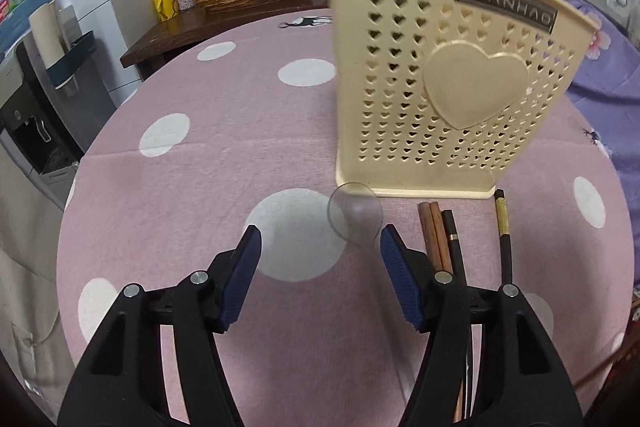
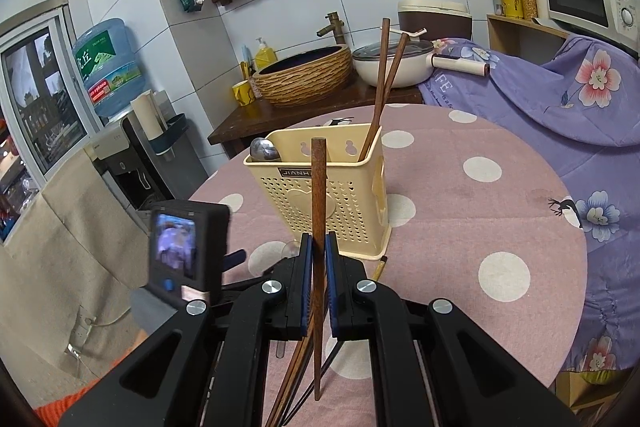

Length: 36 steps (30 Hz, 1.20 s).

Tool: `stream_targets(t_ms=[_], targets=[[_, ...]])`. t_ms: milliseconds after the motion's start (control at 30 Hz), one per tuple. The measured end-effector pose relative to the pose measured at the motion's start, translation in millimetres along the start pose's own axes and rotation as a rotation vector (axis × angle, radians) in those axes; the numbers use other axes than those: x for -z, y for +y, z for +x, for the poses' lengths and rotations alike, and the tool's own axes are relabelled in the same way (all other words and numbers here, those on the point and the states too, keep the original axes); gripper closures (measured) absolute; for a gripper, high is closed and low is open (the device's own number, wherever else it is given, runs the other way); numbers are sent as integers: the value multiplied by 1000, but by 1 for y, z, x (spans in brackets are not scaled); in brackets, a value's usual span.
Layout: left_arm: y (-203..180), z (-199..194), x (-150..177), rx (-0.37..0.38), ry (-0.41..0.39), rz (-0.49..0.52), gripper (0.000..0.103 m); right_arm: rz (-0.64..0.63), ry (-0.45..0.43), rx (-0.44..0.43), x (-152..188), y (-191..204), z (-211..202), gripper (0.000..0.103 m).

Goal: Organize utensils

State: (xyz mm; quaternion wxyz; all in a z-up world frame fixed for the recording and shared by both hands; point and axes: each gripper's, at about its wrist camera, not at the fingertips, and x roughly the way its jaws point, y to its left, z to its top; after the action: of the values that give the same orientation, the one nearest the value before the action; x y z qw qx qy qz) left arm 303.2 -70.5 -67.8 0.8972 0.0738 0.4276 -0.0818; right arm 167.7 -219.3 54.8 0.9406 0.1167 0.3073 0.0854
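Left wrist view: the left gripper [image 1: 320, 247] hovers spread wide and empty over the pink polka-dot tablecloth [image 1: 208, 155], idle while the cream perforated plastic utensil holder [image 1: 436, 87] stands at one o'clock. Loose brown and black chopsticks [image 1: 440, 239] lie at three o'clock, awaiting collection. Right wrist view: the right gripper [image 2: 318, 267] clamps one brown wooden chopstick [image 2: 318, 195] upright, probably for dropping endwise into the holder at twelve o'clock, where two wooden chopsticks [image 2: 380, 95] and a metal spoon [image 2: 264, 149] already stand.
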Motion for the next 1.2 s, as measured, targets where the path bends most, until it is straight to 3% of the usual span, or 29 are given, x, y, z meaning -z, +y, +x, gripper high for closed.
stream_targets(t_ms=[300, 500, 700, 833, 967, 1200], targets=[[-22, 23, -2, -32, 38, 37, 42, 23, 1, -21, 0, -6, -3, 96], [-26, 35, -8, -30, 43, 22, 50, 42, 5, -25, -1, -10, -1, 96], [-28, 40, -14, -29, 39, 18, 66, 38, 3, -25, -1, -10, -1, 96], [-29, 41, -15, -36, 29, 27, 66, 28, 3, -25, -1, -8, -1, 96], [-20, 33, -13, -14, 16, -4, 66, 25, 4, -30, -1, -7, -3, 96], [3, -18, -7, 81, -100, -56, 66, 5, -3, -53, 0, 0, -9, 96]])
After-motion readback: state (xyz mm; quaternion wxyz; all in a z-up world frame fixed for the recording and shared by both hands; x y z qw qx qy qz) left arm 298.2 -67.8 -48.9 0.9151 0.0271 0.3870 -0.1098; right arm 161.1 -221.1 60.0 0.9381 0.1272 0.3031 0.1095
